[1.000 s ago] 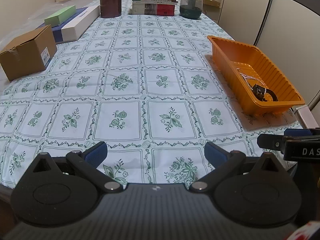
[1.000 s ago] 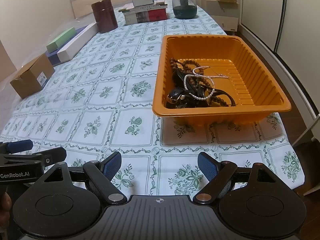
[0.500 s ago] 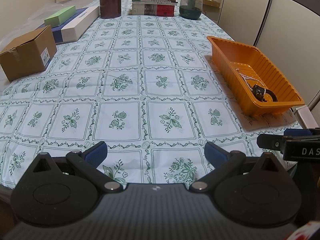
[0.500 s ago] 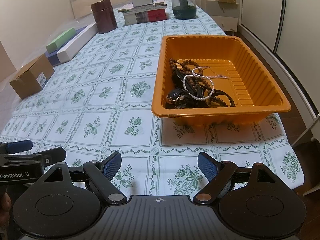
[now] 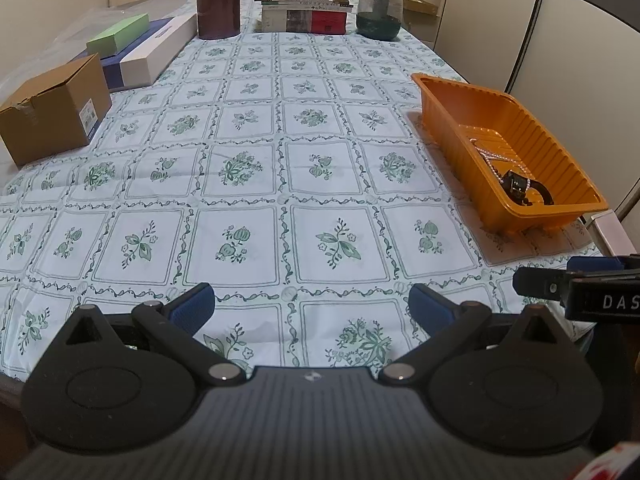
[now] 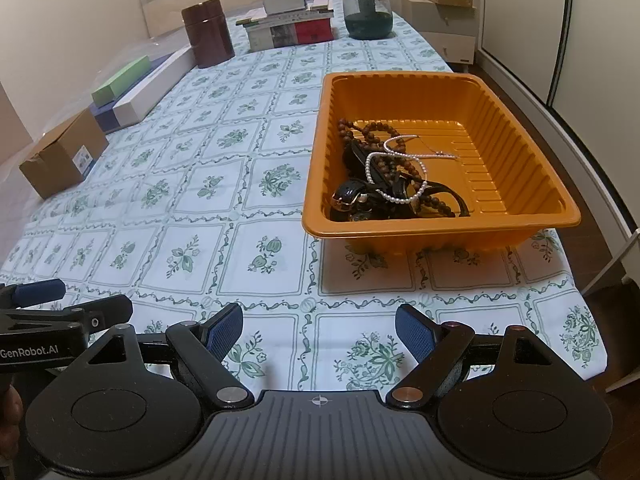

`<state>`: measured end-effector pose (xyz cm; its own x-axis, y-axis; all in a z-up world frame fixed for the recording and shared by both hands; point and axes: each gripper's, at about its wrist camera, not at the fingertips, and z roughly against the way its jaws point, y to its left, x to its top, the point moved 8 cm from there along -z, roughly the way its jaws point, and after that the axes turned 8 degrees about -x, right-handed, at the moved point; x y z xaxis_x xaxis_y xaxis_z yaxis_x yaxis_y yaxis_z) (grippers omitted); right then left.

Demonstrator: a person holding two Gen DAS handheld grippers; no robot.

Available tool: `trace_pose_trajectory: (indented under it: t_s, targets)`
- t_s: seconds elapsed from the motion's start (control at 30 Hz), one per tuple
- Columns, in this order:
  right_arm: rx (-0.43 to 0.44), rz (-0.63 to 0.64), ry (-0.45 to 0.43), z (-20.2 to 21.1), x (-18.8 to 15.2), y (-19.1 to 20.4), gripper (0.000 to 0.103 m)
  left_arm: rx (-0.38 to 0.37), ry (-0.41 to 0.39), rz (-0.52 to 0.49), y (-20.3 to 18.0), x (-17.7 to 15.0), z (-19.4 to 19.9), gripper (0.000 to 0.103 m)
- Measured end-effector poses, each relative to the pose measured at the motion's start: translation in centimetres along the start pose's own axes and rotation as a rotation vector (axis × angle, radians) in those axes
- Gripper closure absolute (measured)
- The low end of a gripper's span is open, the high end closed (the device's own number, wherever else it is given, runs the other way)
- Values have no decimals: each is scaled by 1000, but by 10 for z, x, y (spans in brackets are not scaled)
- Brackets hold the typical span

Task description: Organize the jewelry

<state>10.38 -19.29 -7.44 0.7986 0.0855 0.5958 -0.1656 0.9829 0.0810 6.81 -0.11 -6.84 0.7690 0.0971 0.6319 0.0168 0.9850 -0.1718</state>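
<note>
Left gripper [image 5: 310,304]: jaws spread wide, nothing between them; it hovered over the near edge of the table [image 5: 280,184], well left of the tray.
Right gripper [image 6: 319,330]: jaws likewise spread and empty; it hovered over the near edge, facing the tray.
Orange plastic tray [image 6: 520,168]: stood on the right side of the floral tablecloth, near the right table edge.
Tray contents: a tangled heap in the near-left corner, comprising a white pearl strand [image 6: 394,198], a brown wooden bead string [image 6: 360,136], a thin silver chain [image 6: 434,155] and a black watch [image 6: 348,196] with dark straps. The rest of the tray floor was bare.
Jewelry outside tray: none visible on the cloth.
Step in hand (judgement): undetermined. The scene fitted either all pieces gathered into the tray, or a heap awaiting sorting.
Next move (judgement): not settled by these views. Any pick from the heap would call for a fine pinch on one strand, since the pieces overlapped.
Far table items: brown cylindrical canister [image 6: 208,32], stacked books [image 6: 290,28], dark green jar [image 6: 367,10].
Left table items: cardboard box [image 5: 52,108], flat long boxes [image 5: 148,48].
</note>
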Motion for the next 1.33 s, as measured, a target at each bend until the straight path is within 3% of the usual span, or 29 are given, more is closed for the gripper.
trace_pose_trajectory:
  t_s: [1.17, 1.33]
  targets:
    - [-3, 0, -3, 0, 3, -1, 20, -11, 0, -7, -2, 3, -3, 1]
    - [-3, 1, -4, 0, 3, -1, 20, -19, -34, 0, 0, 4, 1, 0]
